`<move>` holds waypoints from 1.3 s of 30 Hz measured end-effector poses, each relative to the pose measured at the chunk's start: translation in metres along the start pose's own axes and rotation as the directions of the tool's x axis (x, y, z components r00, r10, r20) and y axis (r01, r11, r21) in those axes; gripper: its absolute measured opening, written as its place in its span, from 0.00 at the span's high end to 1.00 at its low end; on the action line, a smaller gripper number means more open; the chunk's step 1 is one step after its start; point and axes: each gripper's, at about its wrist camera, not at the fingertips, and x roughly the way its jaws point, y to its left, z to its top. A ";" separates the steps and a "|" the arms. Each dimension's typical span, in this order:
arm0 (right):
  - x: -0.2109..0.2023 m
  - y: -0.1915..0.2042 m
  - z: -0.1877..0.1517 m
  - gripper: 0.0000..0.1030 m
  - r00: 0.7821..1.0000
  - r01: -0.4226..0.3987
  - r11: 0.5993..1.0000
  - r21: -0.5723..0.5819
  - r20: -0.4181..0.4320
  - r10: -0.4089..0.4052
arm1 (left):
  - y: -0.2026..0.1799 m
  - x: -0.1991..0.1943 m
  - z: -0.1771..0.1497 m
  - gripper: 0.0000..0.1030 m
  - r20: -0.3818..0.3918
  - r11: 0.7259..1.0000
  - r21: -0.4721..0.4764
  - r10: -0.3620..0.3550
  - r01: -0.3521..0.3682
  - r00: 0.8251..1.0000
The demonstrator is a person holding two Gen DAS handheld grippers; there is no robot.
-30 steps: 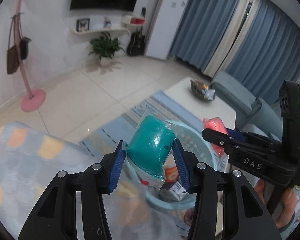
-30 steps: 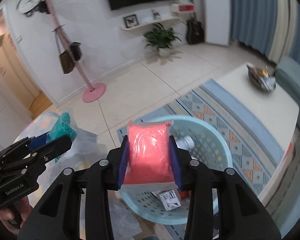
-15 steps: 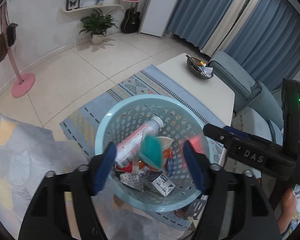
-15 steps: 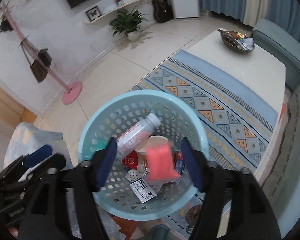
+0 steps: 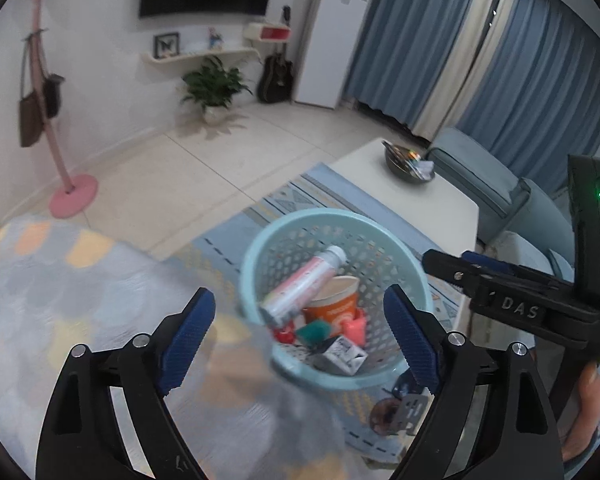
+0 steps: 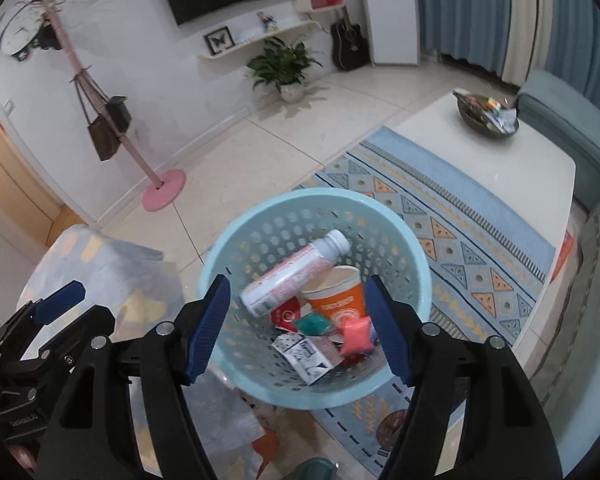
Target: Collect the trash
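Since the earlier frame, my teal packet (image 6: pixel 313 323) and pink packet (image 6: pixel 356 335) had dropped into the basket (image 6: pixel 236 236); I had left gripper (image 5: pixel 300 338) and right gripper (image 6: pixel 298 328) spread empty above it.

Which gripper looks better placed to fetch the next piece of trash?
Neither clearly. The left gripper and right gripper both hang open and empty above the basket, with the teal packet and pink packet inside. No loose trash shows within reach of either, so it's a toss-up.
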 end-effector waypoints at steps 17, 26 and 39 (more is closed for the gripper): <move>-0.053 0.063 -0.055 0.30 0.968 -0.004 0.990 -0.143 0.250 0.040 | 0.040 -0.077 -0.068 0.15 0.229 0.956 -0.072 0.293 -0.284 0.928; -0.052 0.081 -0.086 0.30 0.957 0.021 0.981 -0.194 0.289 0.036 | 0.068 -0.101 -0.110 0.13 0.290 0.911 -0.211 0.405 -0.355 0.867; -0.057 0.101 -0.107 0.30 0.942 0.083 0.967 -0.242 0.335 0.003 | 0.075 -0.116 -0.120 0.11 0.331 0.924 -0.231 0.368 -0.304 0.869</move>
